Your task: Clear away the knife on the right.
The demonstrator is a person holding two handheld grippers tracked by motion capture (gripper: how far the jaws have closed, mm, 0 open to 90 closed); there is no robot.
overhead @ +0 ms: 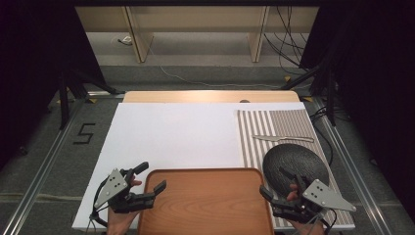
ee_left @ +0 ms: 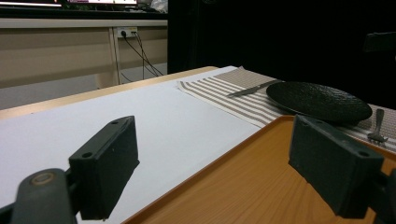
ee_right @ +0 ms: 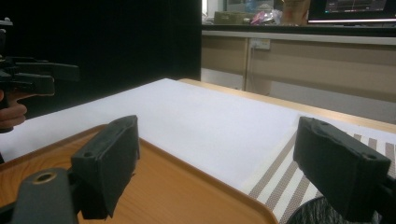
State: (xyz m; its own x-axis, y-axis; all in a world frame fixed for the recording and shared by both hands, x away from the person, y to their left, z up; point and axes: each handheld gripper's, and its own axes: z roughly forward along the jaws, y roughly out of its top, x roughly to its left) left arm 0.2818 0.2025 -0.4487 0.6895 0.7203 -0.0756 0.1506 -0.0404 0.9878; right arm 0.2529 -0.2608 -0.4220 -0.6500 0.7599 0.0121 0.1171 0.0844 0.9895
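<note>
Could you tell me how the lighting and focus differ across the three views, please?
High view: the white sheet is evenly bright, its surroundings fall to black, and a warm glare runs along the table's far edge. Left gripper view: the near jaws look soft, while the dark plate and knife are sharper. Right gripper view: a dark backdrop at left and soft near jaws.

Even overhead light brightens the white sheet (overhead: 171, 137), with a soft glare band on the wooden table edge (overhead: 210, 96). Surroundings fall into darkness. In both gripper views, the near jaws blur.
</note>
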